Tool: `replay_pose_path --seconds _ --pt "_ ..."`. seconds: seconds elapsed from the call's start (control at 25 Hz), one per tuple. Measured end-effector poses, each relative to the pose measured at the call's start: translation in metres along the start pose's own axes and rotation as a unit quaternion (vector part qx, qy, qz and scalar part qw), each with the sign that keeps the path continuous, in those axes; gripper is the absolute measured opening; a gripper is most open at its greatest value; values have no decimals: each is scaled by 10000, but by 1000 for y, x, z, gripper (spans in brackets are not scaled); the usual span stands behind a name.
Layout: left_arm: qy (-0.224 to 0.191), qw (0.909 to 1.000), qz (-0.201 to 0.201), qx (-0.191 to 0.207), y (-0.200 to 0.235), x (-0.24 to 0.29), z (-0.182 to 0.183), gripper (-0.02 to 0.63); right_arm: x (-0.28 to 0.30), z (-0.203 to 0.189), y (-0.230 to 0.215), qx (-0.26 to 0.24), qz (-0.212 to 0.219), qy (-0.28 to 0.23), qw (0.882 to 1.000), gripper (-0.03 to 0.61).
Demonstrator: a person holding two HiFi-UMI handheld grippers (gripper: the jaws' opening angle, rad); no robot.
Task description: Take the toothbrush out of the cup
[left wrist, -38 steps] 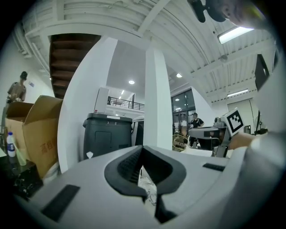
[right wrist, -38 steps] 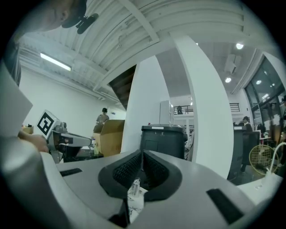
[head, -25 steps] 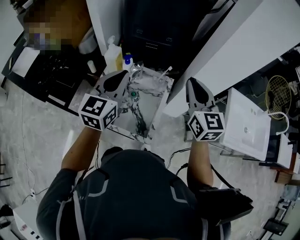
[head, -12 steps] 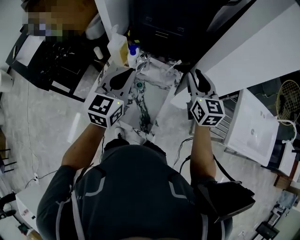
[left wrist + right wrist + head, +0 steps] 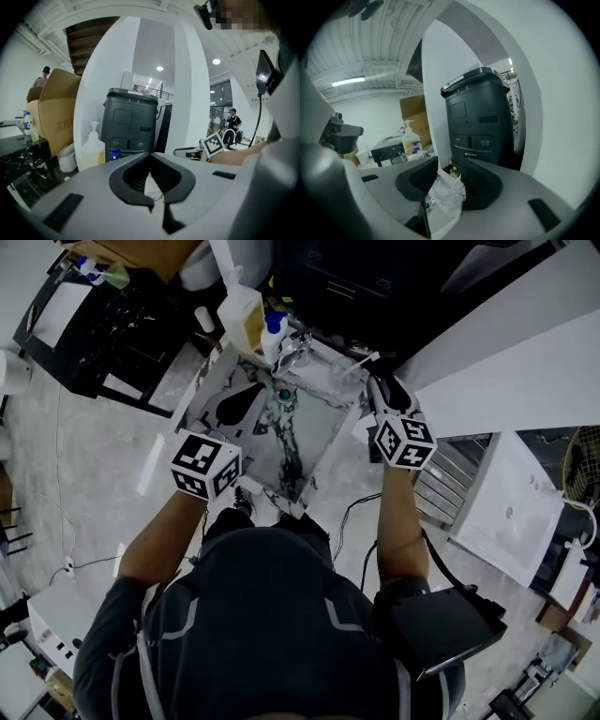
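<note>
A clear plastic cup (image 5: 448, 197) shows just ahead of my right gripper (image 5: 447, 171), low between its two black pads. The jaws are opening and the pads stand off the cup's sides. A white toothbrush (image 5: 361, 362) slants up and to the right at the far end of the marble table (image 5: 314, 451), close in front of the right gripper (image 5: 380, 385). In the head view the cup itself is hard to make out. My left gripper (image 5: 251, 395) hovers over the table's left side, and its tips (image 5: 150, 154) meet with nothing between them.
A white pump bottle (image 5: 242, 320) and a blue-capped bottle (image 5: 273, 329) stand at the table's far left corner. A tall black bin (image 5: 480, 122) rises behind the table. A small green thing (image 5: 284, 395) lies on the marble. A white sloping panel (image 5: 506, 362) runs along the right.
Both grippers have gone forward and down toward the table's far end. The right one has come up close to the toothbrush and cup.
</note>
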State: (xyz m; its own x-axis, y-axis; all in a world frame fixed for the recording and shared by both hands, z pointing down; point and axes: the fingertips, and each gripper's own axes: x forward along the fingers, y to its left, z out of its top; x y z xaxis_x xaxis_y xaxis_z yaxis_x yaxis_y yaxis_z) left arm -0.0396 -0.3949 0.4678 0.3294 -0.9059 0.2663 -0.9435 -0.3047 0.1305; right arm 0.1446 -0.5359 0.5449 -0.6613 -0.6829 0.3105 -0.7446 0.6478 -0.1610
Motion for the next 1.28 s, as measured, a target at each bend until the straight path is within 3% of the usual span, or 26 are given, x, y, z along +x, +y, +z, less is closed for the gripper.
replay_pose_path --seconds 0.48,0.8,1.08,1.28 --pt "283 9987 380 -164 5 3 -33 9 66 -64 -27 202 320 538 9978 167" --pt "414 9967 664 -218 11 -2 -48 9 97 -68 -29 427 668 469 9958 171" --pt "480 9956 782 -187 15 -7 -53 9 105 -73 -26 429 731 515 9951 85" --pt "518 9951 817 -188 18 -10 -55 9 103 -68 -25 525 754 375 9951 66"
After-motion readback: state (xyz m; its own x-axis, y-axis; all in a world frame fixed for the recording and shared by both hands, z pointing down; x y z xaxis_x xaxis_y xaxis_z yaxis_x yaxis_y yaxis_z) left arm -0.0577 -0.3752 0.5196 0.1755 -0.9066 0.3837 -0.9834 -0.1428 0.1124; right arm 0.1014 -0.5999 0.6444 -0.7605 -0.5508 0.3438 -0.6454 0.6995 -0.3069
